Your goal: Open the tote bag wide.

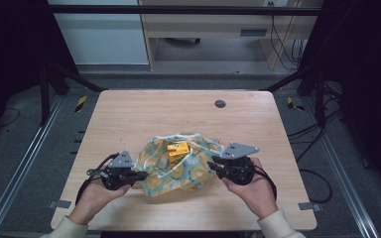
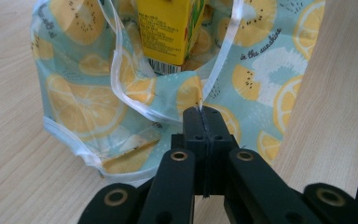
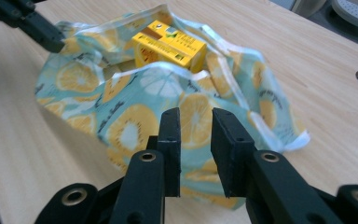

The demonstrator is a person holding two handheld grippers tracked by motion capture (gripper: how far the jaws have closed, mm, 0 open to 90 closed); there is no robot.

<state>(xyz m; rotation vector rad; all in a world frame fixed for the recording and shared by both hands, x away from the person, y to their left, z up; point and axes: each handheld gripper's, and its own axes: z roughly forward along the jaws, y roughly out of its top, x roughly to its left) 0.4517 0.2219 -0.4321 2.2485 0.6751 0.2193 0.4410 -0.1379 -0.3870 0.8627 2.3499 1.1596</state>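
Note:
A teal cloth [image 1: 193, 173] printed with lemon slices lies bunched on the wooden table [image 1: 129, 114], wrapped loosely around a yellow carton [image 1: 177, 150]. My left gripper [image 1: 141, 175] is at the cloth's left side. In the left gripper view its jaws are shut on a fold of the cloth's white-hemmed edge [image 2: 199, 105], with the carton [image 2: 168, 28] just beyond. My right gripper [image 1: 213, 165] is at the cloth's right side. Its jaws stand open a little, the right gripper [image 3: 196, 116] pointing at the cloth [image 3: 135, 121] and carton [image 3: 170, 46]. The left gripper [image 3: 51, 39] pinches the far side.
A round grey grommet [image 1: 220, 103] sits in the tabletop at the back right. Bare wood surrounds the cloth on all sides. Black frame posts and cables stand off the table's edges, and a cabinet is behind.

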